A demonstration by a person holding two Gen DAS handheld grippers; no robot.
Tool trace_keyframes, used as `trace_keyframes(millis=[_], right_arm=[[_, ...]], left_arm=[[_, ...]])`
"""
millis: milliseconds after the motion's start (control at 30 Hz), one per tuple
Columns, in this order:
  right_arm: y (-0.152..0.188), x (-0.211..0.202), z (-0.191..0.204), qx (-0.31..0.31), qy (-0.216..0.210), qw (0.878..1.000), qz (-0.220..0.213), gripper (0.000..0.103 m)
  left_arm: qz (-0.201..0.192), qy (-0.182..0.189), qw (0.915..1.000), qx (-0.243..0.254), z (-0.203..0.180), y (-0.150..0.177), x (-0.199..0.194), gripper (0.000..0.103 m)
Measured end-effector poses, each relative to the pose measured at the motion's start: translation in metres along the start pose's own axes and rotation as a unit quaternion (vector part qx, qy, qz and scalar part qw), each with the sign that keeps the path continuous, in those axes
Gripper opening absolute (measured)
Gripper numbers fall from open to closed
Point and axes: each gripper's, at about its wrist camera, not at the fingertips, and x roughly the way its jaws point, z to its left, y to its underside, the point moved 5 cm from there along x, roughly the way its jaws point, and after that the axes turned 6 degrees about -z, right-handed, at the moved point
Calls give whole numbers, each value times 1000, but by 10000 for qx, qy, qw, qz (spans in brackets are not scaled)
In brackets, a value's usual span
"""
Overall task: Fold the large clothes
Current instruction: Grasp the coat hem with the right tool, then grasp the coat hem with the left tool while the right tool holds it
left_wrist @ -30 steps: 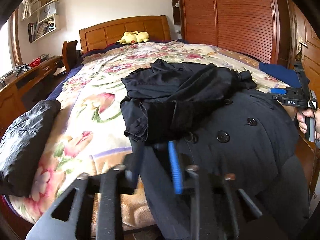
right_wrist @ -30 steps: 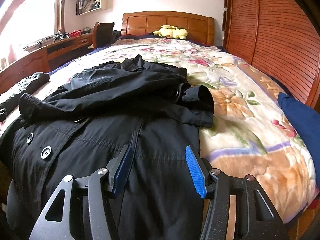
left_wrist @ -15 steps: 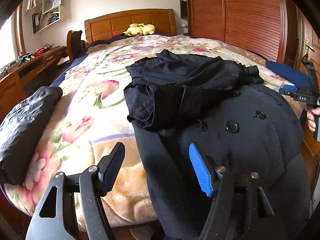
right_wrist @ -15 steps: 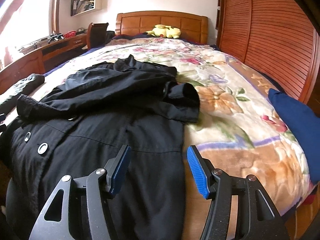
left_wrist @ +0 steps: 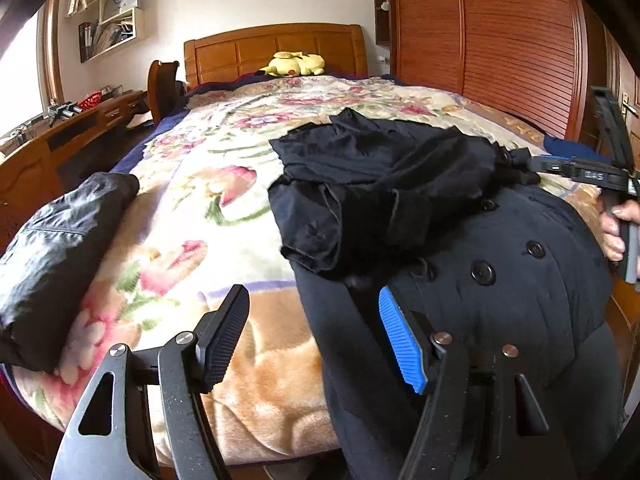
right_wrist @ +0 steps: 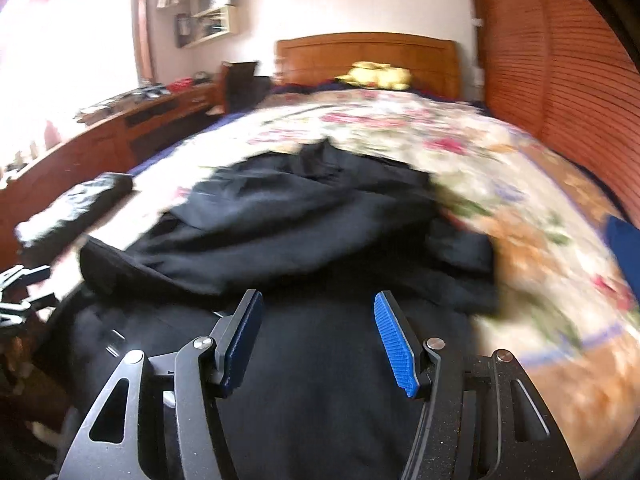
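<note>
— Left wrist view?
— Left gripper (left_wrist: 314, 334) released, jaws wide apart, nothing between them, low at the foot of the bed (left_wrist: 224, 408). Under the blue pad (left_wrist: 400, 344), the left edge of the black double-breasted coat (left_wrist: 500, 300). Coat spread on the floral blanket (left_wrist: 208, 184), lower part hanging over the bed's foot, upper part bunched and folded back over the buttons (left_wrist: 483, 272). Farther left on the blanket, apart from the coat, a folded dark jacket (left_wrist: 56, 248). Far right, the right gripper (left_wrist: 576, 172) held by a hand (left_wrist: 614, 232), beside the coat's right edge. Yellow plush toy (left_wrist: 296, 65) at the headboard (left_wrist: 276, 50).
— Right wrist view?
— Much blurred. Right gripper (right_wrist: 318, 340) also released, jaws wide, empty, over the middle of the coat (right_wrist: 320, 380). Bunched upper part (right_wrist: 300, 216) just ahead. Blue cushion (right_wrist: 624, 248) at the right edge of the bed, desk (right_wrist: 120, 132) along the left wall, slatted wardrobe (right_wrist: 560, 60) on the right.
</note>
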Motion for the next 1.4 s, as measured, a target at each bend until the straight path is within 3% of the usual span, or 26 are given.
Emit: trace_keyframes(millis=[367, 533, 667, 833, 1067, 1267, 1400], right_arm=[[-12, 101, 138, -240, -1146, 9897, 820, 61], [4, 104, 165, -194, -1849, 9761, 1129, 60], [20, 98, 173, -382, -1992, 9705, 1304, 60], [29, 91, 173, -658, -1970, 9702, 1248, 51], [20, 61, 148, -650, -1700, 9785, 973, 51], [19, 14, 95, -772, -885, 9917, 519, 57], [28, -11, 31, -718, -55, 9963, 464, 58]], left_arm=[[-102, -180, 9998, -78, 19, 0, -13, 69], [-94, -274, 9996, -66, 29, 4, -18, 70], [-92, -350, 9993, -115, 37, 5, -21, 70], [-109, -384, 9991, -132, 41, 4, -24, 70], [-71, -220, 9997, -95, 26, 6, -20, 70], [-25, 90, 9999, -81, 3, 9, -14, 70], [55, 186, 9998, -31, -9, 16, -6, 70]])
